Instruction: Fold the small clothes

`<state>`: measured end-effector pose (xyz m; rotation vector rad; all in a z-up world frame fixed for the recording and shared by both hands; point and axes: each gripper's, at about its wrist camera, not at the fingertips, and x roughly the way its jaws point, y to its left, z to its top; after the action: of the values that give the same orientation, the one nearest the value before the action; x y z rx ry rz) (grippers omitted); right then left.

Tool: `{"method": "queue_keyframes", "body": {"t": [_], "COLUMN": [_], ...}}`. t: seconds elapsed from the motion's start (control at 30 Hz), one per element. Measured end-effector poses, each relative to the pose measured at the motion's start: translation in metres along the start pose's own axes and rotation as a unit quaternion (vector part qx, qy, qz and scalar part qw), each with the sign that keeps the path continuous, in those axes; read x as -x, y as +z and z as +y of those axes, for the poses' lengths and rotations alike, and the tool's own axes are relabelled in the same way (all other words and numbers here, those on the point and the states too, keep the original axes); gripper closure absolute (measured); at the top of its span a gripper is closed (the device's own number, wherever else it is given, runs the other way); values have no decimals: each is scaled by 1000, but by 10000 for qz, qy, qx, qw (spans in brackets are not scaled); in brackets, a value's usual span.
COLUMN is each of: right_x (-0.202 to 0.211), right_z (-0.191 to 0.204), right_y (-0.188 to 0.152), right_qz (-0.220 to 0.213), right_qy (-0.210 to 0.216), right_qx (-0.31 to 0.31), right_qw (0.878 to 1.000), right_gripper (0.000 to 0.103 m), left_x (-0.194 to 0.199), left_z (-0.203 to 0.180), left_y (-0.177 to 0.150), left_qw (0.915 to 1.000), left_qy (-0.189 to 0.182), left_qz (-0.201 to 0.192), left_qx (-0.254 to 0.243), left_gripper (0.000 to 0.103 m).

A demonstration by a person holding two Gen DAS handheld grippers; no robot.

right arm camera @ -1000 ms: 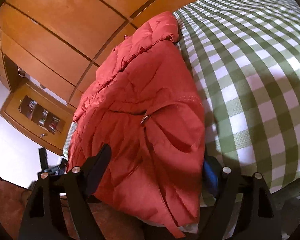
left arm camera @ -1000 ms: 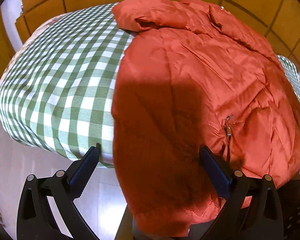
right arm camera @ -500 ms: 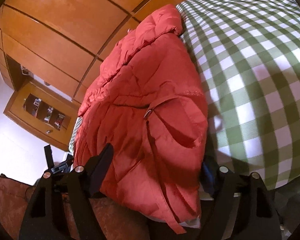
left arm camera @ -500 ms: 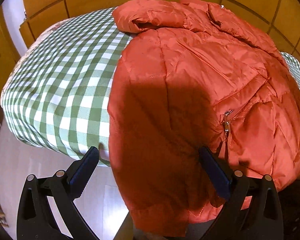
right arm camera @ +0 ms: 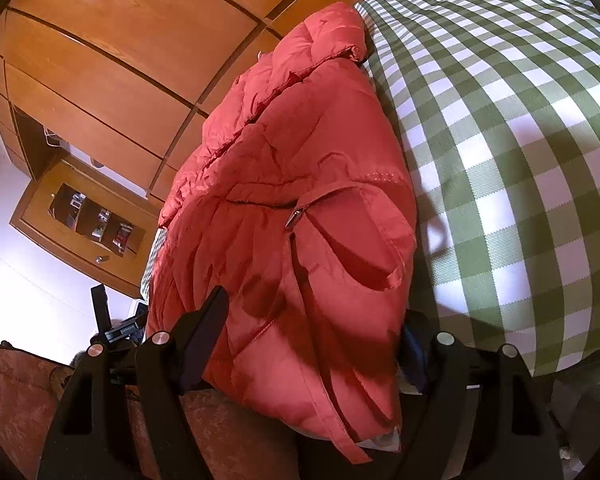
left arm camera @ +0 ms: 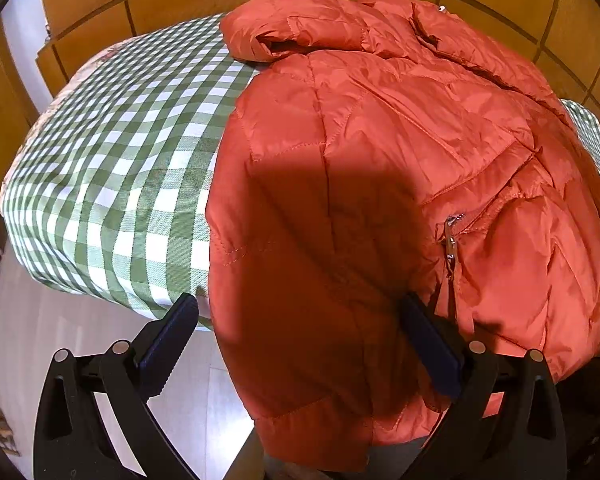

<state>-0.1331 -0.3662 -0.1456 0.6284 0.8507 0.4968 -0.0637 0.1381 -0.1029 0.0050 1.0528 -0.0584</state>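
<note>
The jacket [left arm camera: 380, 168] is spread on the bed [left arm camera: 112, 168], its long axis running from headboard to foot, the hem hanging over the near edge. The hem is straddled by the released left gripper [left arm camera: 300, 344], then the right gripper [right arm camera: 312, 344], also unclenched.

A green-and-white checked cover [left arm camera: 112, 184] lies over the bed, its edge hanging toward a pale floor [left arm camera: 60, 332]. Behind the bed stands glossy wooden panelling [right arm camera: 112, 52]. A small wooden cabinet with a glass front [right arm camera: 88, 224] sits beside it, above a reddish rug [right arm camera: 16, 392].
</note>
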Motion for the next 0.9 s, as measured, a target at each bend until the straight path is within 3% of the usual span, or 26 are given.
{"method": "queue_keyframes", "body": {"t": [0.1,0.3,0.4,0.47,0.57,0.67,0.8,0.9], "right_x": [-2,-3,-5,-7,-3,6,17,21], "right_z": [4,4,5,7,9,16,29,38], "right_y": [0,-2,-3,-1,5,13,22,26], "right_qz": [60,43,88,94,-113,-380,-591,-739], "right_qy": [-100,-225,-21,179,648,984,1297,1563], "right_qx": [96,117,65,3,-242,-241,-175,-194], "right_qw": [9999,9997,9999,9998,9975,9941,9896,9848], "right_gripper": [28,48,61,71,81,87,90,91], "left_x": [-1,-2,1,4,12,20,37,55], "left_z": [1,2,-3,-7,-7,4,25,31], "left_y": [0,-1,-1,-1,2,7,11,13], "left_qw": [10000,9998,9996,9991,9982,9951,9827,9744], "left_qy": [-9,-160,-239,-341,-570,-975,-1653,-1960], "left_qz": [13,66,55,46,-26,-60,-201,-435], "left_qx": [15,-19,-138,-227,-208,130,813,1016], "left_gripper": [4,17,33,59,81,88,91,92]}}
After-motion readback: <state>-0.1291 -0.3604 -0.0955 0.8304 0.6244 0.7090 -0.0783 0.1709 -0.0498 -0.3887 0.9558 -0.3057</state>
